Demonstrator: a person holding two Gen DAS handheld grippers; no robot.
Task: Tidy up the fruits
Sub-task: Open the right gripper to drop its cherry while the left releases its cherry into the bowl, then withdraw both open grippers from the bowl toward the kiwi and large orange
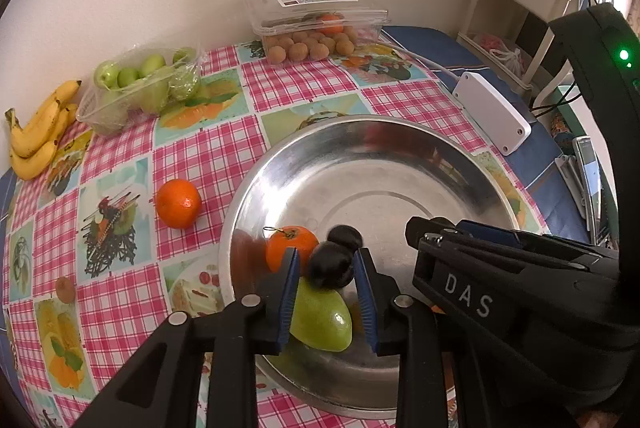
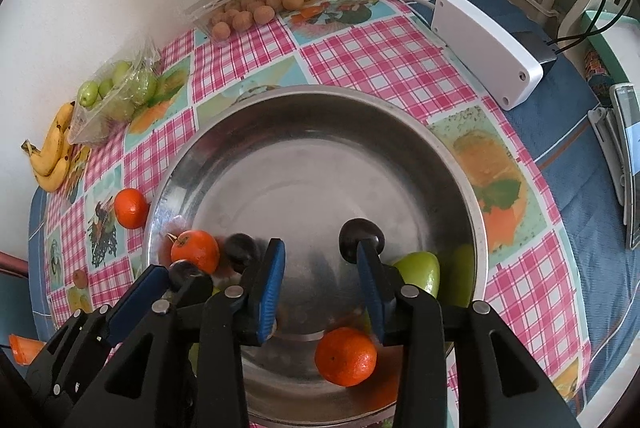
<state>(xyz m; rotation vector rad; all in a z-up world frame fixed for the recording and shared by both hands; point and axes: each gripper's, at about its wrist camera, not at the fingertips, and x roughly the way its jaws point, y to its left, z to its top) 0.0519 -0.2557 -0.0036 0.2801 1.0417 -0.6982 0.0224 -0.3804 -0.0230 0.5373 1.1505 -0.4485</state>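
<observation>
Counter [image 1: 304, 87] with checked cloth, steel bowl [image 1: 400, 131], loose orange [image 1: 178, 203], bananas [image 1: 38, 133], two fruit boxes [image 1: 316, 23], white box [image 1: 492, 109].

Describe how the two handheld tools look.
Both tools, left tool and right tool, are matte black plastic with silver pivot pins and ribbed blue pads. The right tool's body bears white "DAS" lettering and a green light.

Bowl [image 2: 460, 163]: polished metal, smooth, mirror-like, faintly scuffed inside. Tablecloth [image 1: 120, 308]: glossy, looks like printed plastic-coated cloth. Grippers' fingers [image 1: 362, 292]: matt black plastic faced with ribbed blue pads. Oranges [image 1: 178, 203]: dimpled, slightly shiny peel. Plums [image 1: 331, 266]: smooth dark skin, dull sheen. Green fruit [image 1: 324, 320]: waxy, glossy. Clear boxes [image 1: 316, 13]: thin transparent plastic, paper label seen on lid. White box [image 2: 486, 49]: smooth matt plastic.
</observation>
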